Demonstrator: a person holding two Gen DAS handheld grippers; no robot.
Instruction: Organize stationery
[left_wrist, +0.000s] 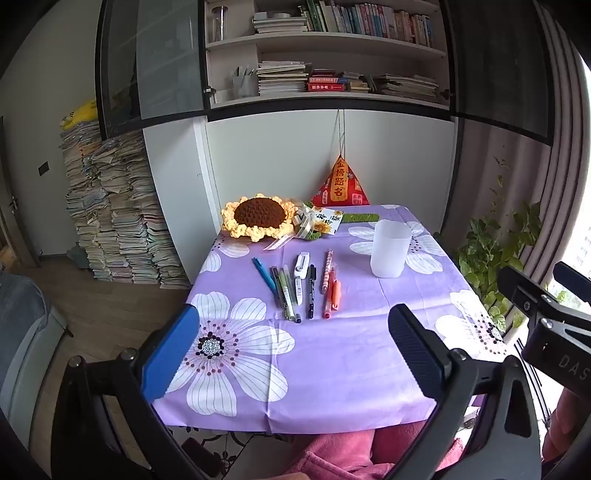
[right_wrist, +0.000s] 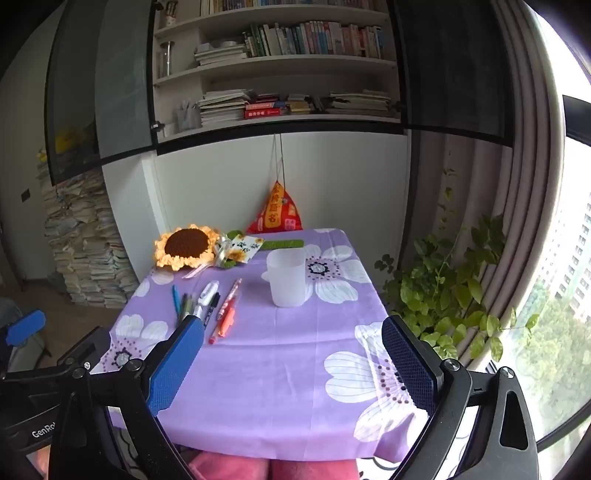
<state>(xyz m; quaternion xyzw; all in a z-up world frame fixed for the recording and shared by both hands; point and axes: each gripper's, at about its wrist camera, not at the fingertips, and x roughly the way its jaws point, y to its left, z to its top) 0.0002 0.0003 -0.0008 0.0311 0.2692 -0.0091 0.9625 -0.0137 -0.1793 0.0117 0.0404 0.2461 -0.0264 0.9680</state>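
Purple floral tablecloth (left_wrist: 332, 369) held pens (left_wrist: 295, 288), cup (left_wrist: 390, 248); bookshelf (left_wrist: 325, 55) behind. Left gripper (left_wrist: 291, 354), right gripper (right_wrist: 291, 365) jaws apart, empty.

Home study corner. Small table (left_wrist: 332, 369) under purple flowered cloth, set against white wall. Bookshelf (left_wrist: 325, 40) above, packed with books. Tall stacks of paper (left_wrist: 114, 221) on wooden floor. Potted plant (right_wrist: 443, 295) and curtain (right_wrist: 517, 221) beside window; apartment blocks outside.
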